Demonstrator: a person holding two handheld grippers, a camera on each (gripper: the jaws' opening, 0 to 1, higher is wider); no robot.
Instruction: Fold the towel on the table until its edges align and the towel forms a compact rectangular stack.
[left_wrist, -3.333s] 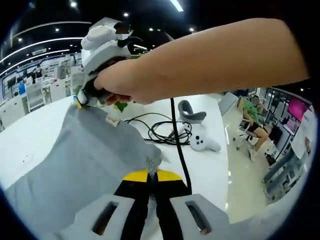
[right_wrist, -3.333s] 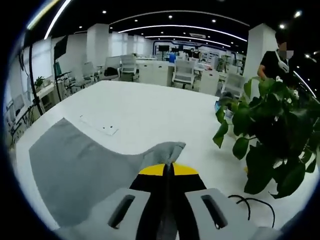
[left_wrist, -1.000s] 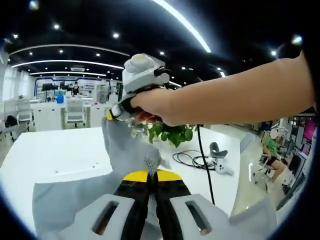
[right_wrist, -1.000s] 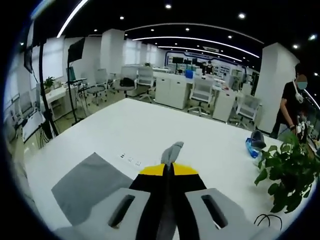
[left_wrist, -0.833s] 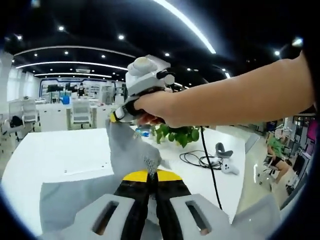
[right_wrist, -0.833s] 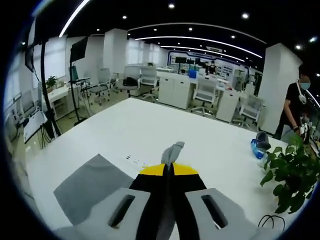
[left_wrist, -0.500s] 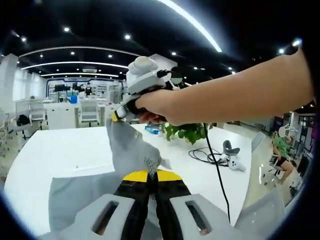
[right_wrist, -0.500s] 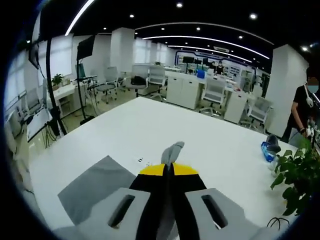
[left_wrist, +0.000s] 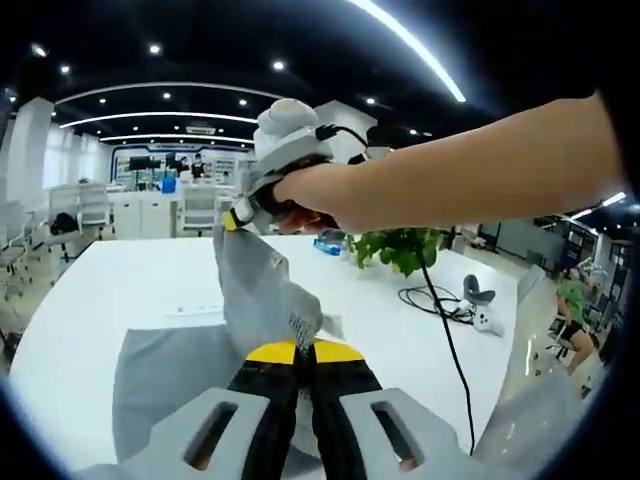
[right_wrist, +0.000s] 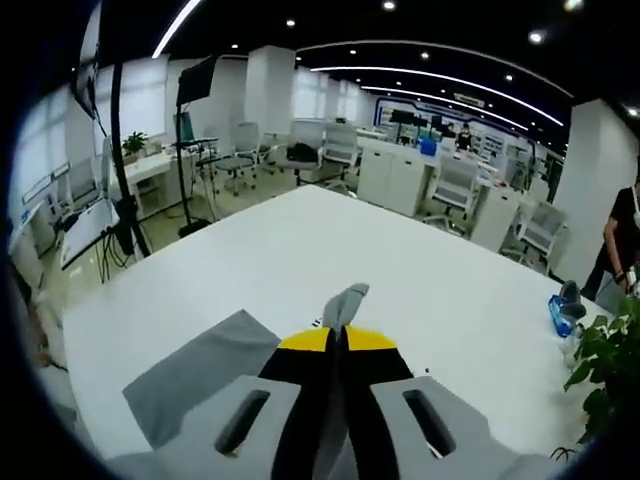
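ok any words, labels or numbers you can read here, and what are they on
None can be read.
Far wall sign in the left gripper view: too small and blurred.
Towel, pinched by the left gripper and the right gripper: no print showing.
Table: small marks, unreadable.

A: Towel (left_wrist: 250, 300)?
B: Grey cloth, matt, showing a fine woven nap where a corner is bunching between the jaws of the left hand-held gripper (left_wrist: 303, 345); it is hanging soft and creased.

A: Hand-held grippers?
B: Left one and right hand-held gripper (right_wrist: 337, 328): matt black jaws with yellow tips, sitting in smooth light-grey moulded plastic. The right one's housing is looking like white plastic with a slight sheen in the left gripper view.

A: Bench (right_wrist: 300, 250)?
B: Smooth white top, satin, reflecting the ceiling lights faintly.

A: Cable (left_wrist: 440, 300)?
B: Black, looking rubbery and slightly glossy.
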